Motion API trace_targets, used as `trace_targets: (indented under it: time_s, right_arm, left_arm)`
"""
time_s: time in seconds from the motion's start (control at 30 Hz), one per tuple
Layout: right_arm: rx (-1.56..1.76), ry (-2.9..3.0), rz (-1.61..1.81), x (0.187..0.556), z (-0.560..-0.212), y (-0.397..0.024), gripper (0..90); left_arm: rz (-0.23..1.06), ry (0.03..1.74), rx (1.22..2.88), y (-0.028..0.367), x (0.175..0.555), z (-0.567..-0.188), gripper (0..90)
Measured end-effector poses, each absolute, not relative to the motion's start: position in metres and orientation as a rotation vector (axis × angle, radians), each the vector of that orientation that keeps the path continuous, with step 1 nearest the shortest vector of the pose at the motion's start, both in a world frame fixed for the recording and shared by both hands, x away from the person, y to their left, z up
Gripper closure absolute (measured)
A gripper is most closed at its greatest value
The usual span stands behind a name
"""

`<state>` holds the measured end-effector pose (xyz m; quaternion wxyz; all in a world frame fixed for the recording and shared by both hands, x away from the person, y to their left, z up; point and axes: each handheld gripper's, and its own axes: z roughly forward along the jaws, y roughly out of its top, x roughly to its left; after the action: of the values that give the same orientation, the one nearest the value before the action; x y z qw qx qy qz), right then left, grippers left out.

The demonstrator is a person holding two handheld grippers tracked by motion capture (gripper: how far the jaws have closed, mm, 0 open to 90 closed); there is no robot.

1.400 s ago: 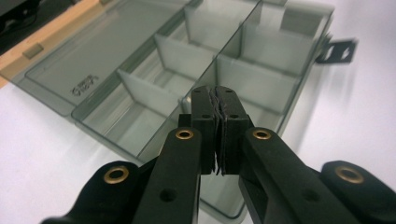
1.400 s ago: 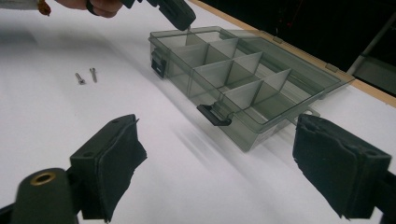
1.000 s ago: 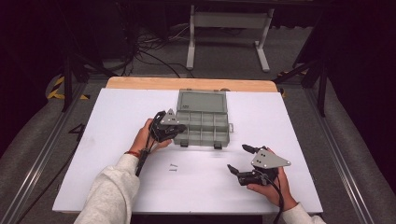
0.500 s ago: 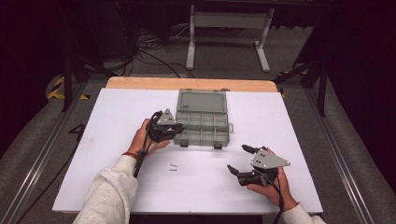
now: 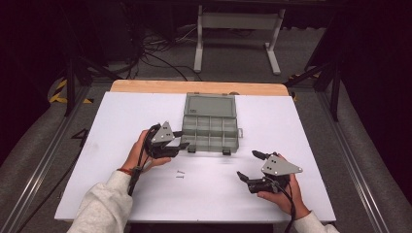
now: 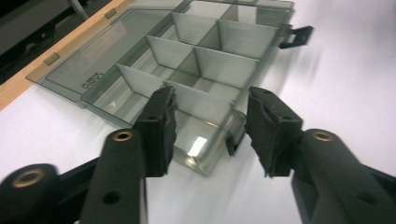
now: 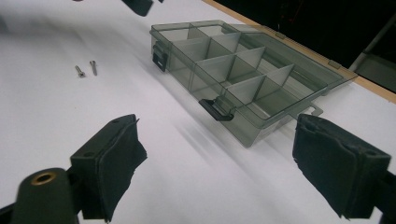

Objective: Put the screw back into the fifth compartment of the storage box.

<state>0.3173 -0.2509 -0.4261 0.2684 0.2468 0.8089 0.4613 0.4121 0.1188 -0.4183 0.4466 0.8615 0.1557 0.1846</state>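
In the high view we see a white table (image 5: 121, 121) with an open, smoky clear plastic box (image 5: 210, 127) at the centre of the frame, its lid folded back toward the top. Two small screws (image 5: 180, 174) lie just below it, slightly left of centre, apart from the box.

The left gripper (image 5: 180, 139) sits at the box's lower left corner. In the left gripper view its jaws have just been opening and now stand apart, with that corner of the box ahead of them and nothing pressed between the pads (image 6: 159, 128).

The right gripper (image 5: 248, 165) rests at the lower right of the high view, well apart from the box, its jaws spread wide and empty.

We judge the box to be light, stiff and slick, with thin walls and dividers forming empty compartments. It would likely slide on the smooth table if pushed. A wall or corner edge offers the firmest hold; the hinged lid would probably flex or swing.

The screws look tiny, hard and apt to roll. We would pinch each across its shank, pads low to the table.
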Motion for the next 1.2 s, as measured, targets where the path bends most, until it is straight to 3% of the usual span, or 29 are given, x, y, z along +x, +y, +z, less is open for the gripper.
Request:
trace_targets:
  time_s: [0.17,0.2,0.23,0.53,0.73,0.87,1.2]
  right_arm:
    - [0.661,2.186,1.243,0.317,-0.426,-0.249,15.3]
    - [0.658,2.186,1.242,0.317,-0.426,-0.249,15.3]
    - [0.659,2.186,1.245,0.317,-0.426,-0.250,15.3]
    - [0.660,2.182,1.246,0.317,-0.425,-0.250,15.2]
    - [0.649,2.193,1.241,0.316,-0.426,-0.248,15.2]
    - [0.653,2.187,1.244,0.316,-0.425,-0.250,15.2]
    - [0.643,2.195,1.237,0.316,-0.426,-0.248,15.2]
  left_arm:
    - [0.452,0.393,2.117,0.130,0.397,-0.420,28.4]
    - [0.457,0.404,2.114,0.132,0.392,-0.421,28.4]
    - [0.462,0.420,2.114,0.134,0.388,-0.423,19.5]
    - [0.413,0.418,2.108,0.148,0.369,-0.431,7.8]
    - [0.383,0.406,2.156,0.148,0.361,-0.442,7.6]
    - [0.370,0.392,2.198,0.144,0.361,-0.447,12.4]
    - [0.314,0.333,2.243,0.129,0.371,-0.451,32.5]
